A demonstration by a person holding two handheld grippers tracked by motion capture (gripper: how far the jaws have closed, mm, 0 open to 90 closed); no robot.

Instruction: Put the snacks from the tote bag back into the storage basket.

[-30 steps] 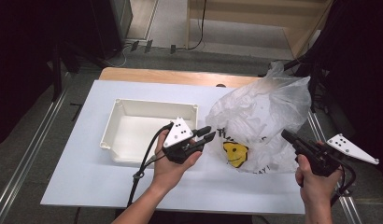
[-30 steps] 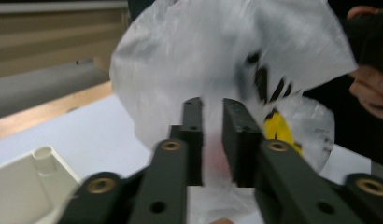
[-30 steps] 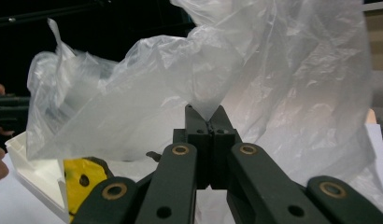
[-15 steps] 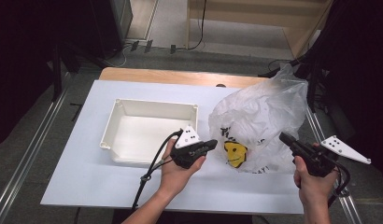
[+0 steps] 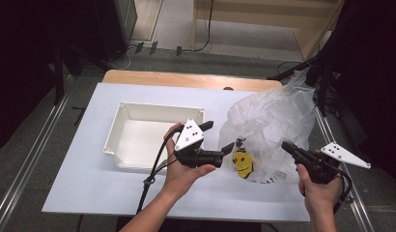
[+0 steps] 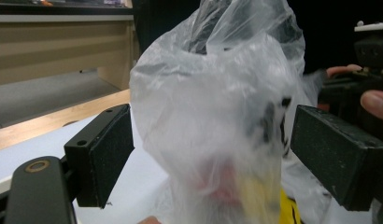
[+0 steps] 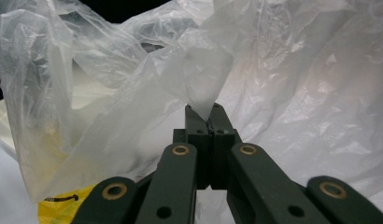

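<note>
Bag (image 5: 271, 130) stands on the table (image 5: 90, 183) beside an empty bin (image 5: 152, 137); right gripper (image 5: 289, 147) pinches its film, left gripper (image 5: 220, 137), jaws just opened, straddles it without touching. Contents apparently remain inside.

Grey floor (image 5: 65, 145), wooden cabinet (image 5: 283, 14) behind, dark surroundings.

In the left gripper view the plastic bag (image 6: 213, 116) is blurred low down, so the pink and yellow shapes behind its film cannot be made out (its top runs off the upper edge). In the right gripper view the bag's pinched fold disappears between the 2 jaws of the right gripper (image 7: 209, 116), and its contents stay veiled by crumpled film
</note>
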